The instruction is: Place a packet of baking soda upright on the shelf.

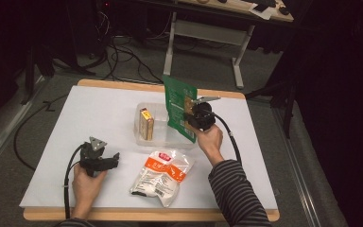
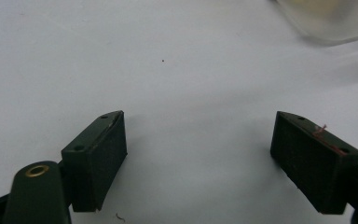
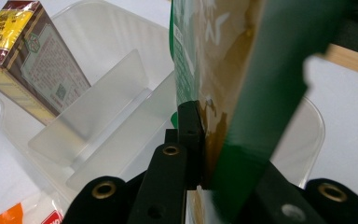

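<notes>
The right hand-held gripper (image 1: 192, 109) was clamped on a green snack pouch (image 1: 178, 108), holding it upright above the right compartment of a clear plastic divided tray (image 1: 163, 138) near the middle of the tabletop (image 1: 90, 118), towards its far edge. In the right gripper view the black jaws pinched the pouch's (image 3: 223, 60) lower edge, with the tray's (image 3: 93, 112) divider just beyond. A brown and yellow box (image 1: 146, 124) stood in the tray's left compartment. An orange and white packet (image 1: 162, 173) lay flat near the tabletop's near edge, just in front of the tray. The left hand-held gripper (image 1: 115, 160) rested near the near left corner, its jaws wide apart with nothing between them over bare white surface.
</notes>
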Motion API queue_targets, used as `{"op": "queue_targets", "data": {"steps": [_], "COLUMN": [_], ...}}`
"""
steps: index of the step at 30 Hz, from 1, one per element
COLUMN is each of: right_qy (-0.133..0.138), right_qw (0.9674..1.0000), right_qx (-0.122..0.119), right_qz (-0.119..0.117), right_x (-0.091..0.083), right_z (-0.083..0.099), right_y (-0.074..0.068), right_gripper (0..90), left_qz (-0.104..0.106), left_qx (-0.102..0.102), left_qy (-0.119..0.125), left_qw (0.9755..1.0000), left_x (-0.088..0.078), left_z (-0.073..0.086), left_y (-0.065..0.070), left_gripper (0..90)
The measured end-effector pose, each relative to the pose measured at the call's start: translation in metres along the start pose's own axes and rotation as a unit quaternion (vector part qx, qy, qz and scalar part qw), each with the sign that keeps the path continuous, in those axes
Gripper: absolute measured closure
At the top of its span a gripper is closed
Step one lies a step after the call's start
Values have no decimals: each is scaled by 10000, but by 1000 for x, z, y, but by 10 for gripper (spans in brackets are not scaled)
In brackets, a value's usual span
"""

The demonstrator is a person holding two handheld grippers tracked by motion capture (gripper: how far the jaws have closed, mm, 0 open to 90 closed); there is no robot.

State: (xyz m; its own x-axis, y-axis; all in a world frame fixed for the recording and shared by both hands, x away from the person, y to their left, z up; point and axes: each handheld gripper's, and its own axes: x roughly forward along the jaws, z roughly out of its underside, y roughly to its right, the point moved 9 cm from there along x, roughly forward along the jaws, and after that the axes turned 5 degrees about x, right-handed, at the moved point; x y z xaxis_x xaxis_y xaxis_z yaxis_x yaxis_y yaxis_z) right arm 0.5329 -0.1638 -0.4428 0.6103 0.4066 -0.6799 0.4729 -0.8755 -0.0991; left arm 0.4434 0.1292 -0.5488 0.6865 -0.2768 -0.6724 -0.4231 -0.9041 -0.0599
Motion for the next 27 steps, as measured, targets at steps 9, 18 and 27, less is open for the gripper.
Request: {"op": "queue_targets", "data": {"steps": [9, 18, 27], "right_qy": [-96, -129, -195], "right_qw": [9999, 9999, 9998], "right_qx": [130, 94, -17], "right_qz": [-54, -15, 49], "right_x": [0, 1, 3], "right_z": [4, 8, 13], "right_y": [3, 3, 2], "right_gripper": [892, 896, 898], "left_qz": [-4, -3, -6], "left_qx": [3, 1, 0], "left_qy": [1, 1, 5], "left_qw": [10000, 10000, 10000], "left_x": [0, 0, 0], "left_z": [0, 0, 0], "left_y": [0, 0, 0], "left_gripper": [188, 189, 189]}}
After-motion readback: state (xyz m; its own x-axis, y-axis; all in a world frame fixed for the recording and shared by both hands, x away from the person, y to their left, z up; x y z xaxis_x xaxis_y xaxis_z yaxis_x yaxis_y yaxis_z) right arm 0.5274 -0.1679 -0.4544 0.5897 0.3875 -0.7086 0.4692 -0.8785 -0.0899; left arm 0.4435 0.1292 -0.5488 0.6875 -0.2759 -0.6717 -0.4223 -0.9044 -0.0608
